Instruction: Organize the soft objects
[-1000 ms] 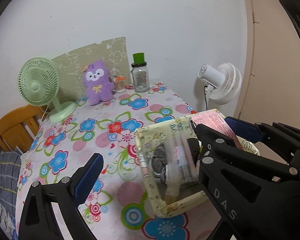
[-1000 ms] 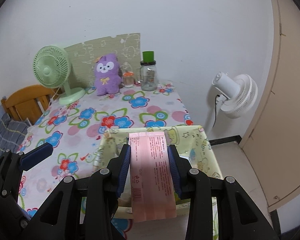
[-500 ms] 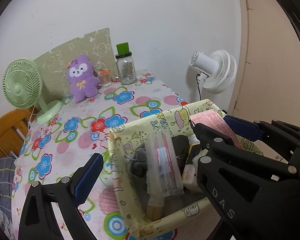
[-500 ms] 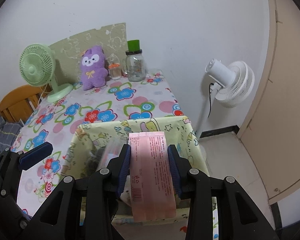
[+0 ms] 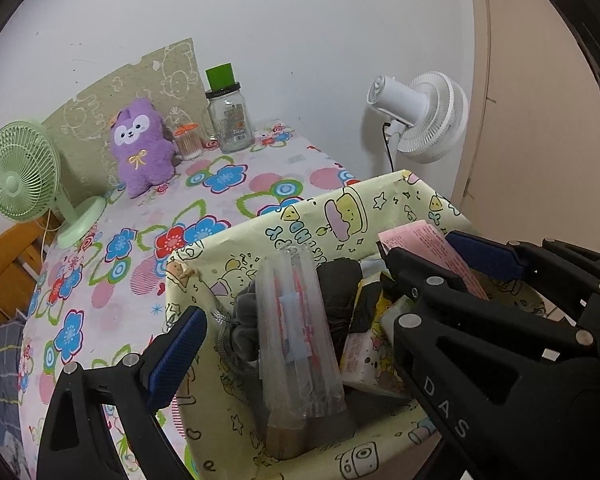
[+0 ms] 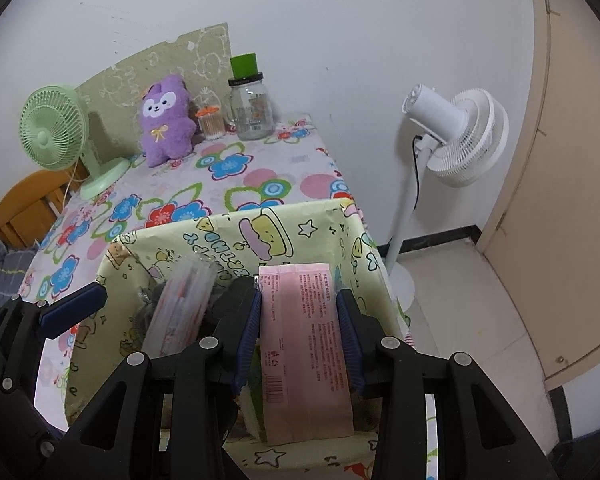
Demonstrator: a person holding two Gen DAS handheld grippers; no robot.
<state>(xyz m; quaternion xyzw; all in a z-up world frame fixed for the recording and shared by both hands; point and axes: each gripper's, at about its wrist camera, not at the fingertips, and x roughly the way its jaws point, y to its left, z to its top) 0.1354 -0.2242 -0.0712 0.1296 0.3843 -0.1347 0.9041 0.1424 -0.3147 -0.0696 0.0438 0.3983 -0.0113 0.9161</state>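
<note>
Tongs on the right (image 6: 298,305) are seen clamped narrowly on a pink packet (image 6: 300,340), which is held upright between the blue pads (image 6: 249,322) over the near side of a yellow cartoon-print box (image 6: 236,236). Their jaws have just been eased apart a little, with the packet between them. The left tongs (image 5: 296,320) are spread wide at nine o'clock of the right pair and nothing is gripped. A clear plastic sleeve (image 5: 300,320) and dark cloth items (image 5: 340,288) are packed inside the box (other contents cannot be made out). The box is set on the flowered bench (image 6: 228,184). At eleven o'clock, against the wall, a purple plush toy (image 6: 166,120) is propped upright.
</note>
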